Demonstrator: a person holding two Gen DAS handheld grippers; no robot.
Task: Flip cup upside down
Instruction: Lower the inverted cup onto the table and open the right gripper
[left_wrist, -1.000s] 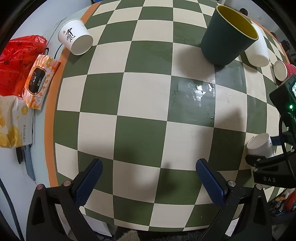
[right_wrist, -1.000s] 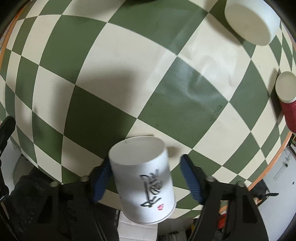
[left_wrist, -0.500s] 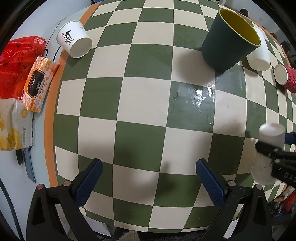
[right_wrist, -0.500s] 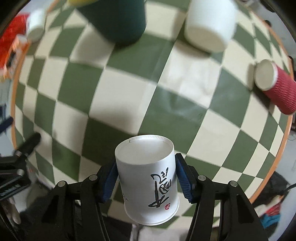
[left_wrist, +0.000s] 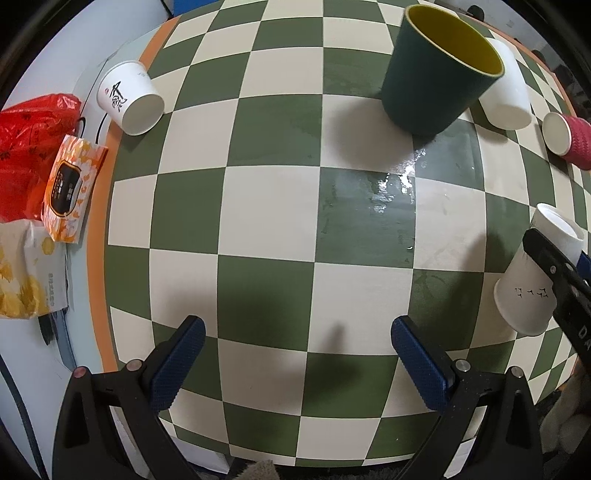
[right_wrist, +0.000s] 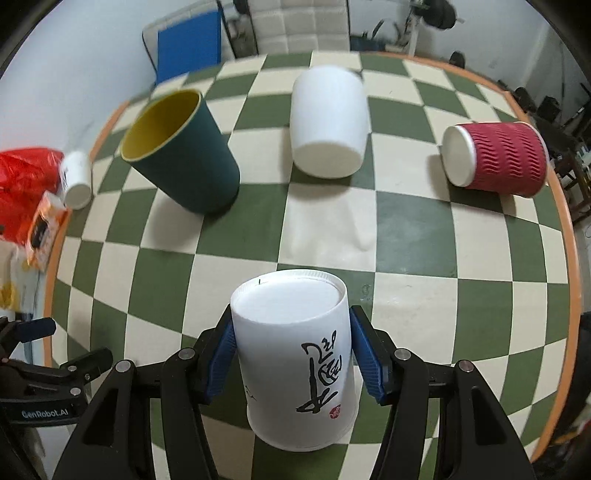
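My right gripper (right_wrist: 295, 350) is shut on a white paper cup (right_wrist: 299, 354) with black calligraphy. The cup stands upside down, its base up and its wide rim down at the checkered table (right_wrist: 406, 229). I cannot tell if the rim touches the cloth. The same cup (left_wrist: 535, 280) shows at the right edge of the left wrist view, with a black arm of the right gripper across it. My left gripper (left_wrist: 295, 354) is open and empty, low over the near part of the table (left_wrist: 266, 206).
A dark green cup with yellow inside (right_wrist: 181, 155) stands upright at the back left. A plain white cup (right_wrist: 328, 125) stands upside down behind. A red ribbed cup (right_wrist: 498, 158) lies on its side. Another calligraphy cup (left_wrist: 129, 98), a wipes pack (left_wrist: 72, 181) and a red bag (left_wrist: 26, 147) lie left.
My right gripper has closed on the cup, tilted up and swung it so it stands base up. In the left wrist view the cup has moved lower at the right edge.
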